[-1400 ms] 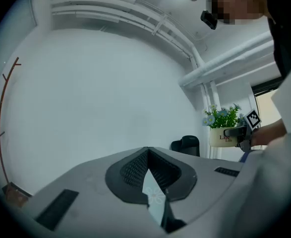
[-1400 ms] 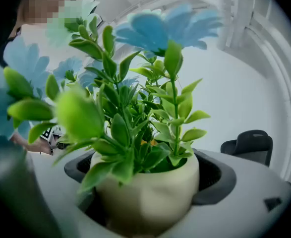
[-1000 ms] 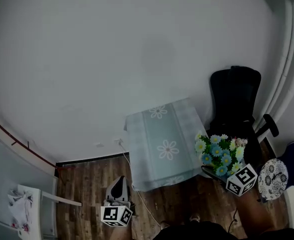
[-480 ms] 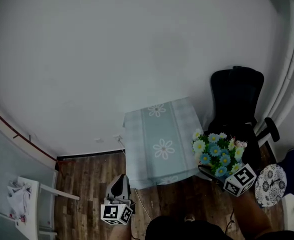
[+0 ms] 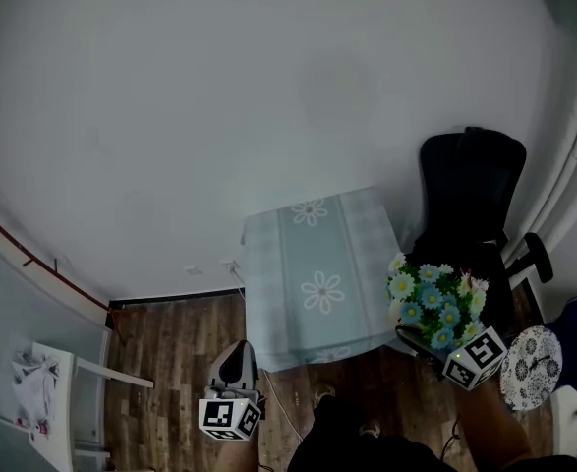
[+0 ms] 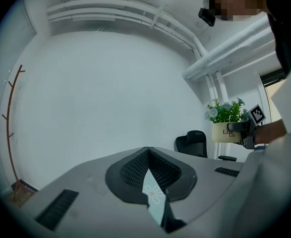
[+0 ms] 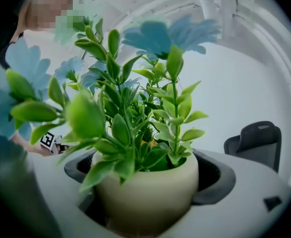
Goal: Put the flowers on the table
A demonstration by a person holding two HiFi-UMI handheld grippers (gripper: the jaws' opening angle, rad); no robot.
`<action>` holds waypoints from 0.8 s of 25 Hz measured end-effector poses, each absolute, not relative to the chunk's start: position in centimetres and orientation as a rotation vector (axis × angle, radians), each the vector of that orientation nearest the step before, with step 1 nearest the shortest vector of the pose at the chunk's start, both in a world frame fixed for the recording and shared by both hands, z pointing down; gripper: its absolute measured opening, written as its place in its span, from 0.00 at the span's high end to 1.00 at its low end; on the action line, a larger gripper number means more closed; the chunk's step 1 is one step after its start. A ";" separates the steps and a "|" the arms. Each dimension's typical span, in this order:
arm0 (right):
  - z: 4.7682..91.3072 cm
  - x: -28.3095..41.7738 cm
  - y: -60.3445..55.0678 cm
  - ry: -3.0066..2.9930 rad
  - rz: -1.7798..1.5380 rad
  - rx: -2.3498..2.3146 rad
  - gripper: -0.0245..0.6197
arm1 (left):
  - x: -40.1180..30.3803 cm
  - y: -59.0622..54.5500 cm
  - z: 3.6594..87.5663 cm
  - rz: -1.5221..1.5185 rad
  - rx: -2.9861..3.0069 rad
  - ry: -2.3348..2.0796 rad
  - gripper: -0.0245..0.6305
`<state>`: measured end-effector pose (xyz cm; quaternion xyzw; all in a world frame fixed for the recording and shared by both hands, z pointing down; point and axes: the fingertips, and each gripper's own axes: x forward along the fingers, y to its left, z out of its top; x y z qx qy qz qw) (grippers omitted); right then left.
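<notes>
A cream pot of blue and white artificial flowers [image 5: 435, 300] hangs in the air beside the right edge of the table [image 5: 286, 264], in front of the black chair. My right gripper [image 5: 418, 340] is shut on the pot [image 7: 147, 195], whose green leaves fill the right gripper view. The left gripper view shows the same pot [image 6: 223, 131] far off at the right. My left gripper [image 5: 232, 364] hangs low over the wooden floor, left of the table's near corner. Its jaws [image 6: 147, 155] are shut with nothing in them.
The table wears a pale green checked cloth printed with daisies. A black office chair [image 5: 470, 190] stands right of it. A round flower-patterned cushion [image 5: 530, 352] lies at the far right. A white stand [image 5: 52, 391] sits at the lower left. A cable [image 5: 268, 382] runs over the floor.
The right gripper with the flower pot has drifted slightly right beside the table. The person's leg has come forward at the bottom. The left gripper has barely moved.
</notes>
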<state>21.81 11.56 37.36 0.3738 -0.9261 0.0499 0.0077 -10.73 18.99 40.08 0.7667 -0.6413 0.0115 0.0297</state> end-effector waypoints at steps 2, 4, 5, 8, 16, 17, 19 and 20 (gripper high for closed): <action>37.5 21.7 10.9 -2.883 0.157 1.192 0.11 | -10.8 18.4 40.9 0.039 2.365 -1.946 0.96; 37.7 21.4 10.2 -2.875 0.157 1.203 0.11 | -11.2 17.6 41.4 0.053 2.367 -1.933 0.96; 37.8 21.2 9.9 -2.872 0.155 1.202 0.11 | -11.5 17.2 41.7 0.057 2.364 -1.931 0.96; 37.9 20.7 8.7 -2.863 0.143 1.200 0.11 | -12.1 15.6 41.9 0.059 2.363 -1.926 0.96; 37.2 17.1 4.0 -2.877 0.122 1.199 0.11 | -14.2 9.7 41.0 0.073 2.420 -1.908 0.96; 37.2 16.6 3.3 -2.877 0.122 1.200 0.11 | -14.5 8.9 41.0 0.072 2.422 -1.903 0.96; 37.1 15.7 1.9 -2.872 0.119 1.202 0.11 | -15.0 7.3 41.0 0.077 2.433 -1.891 0.96; 36.9 15.2 1.2 -2.870 0.116 1.202 0.11 | -15.3 6.5 40.9 0.078 2.441 -1.886 0.96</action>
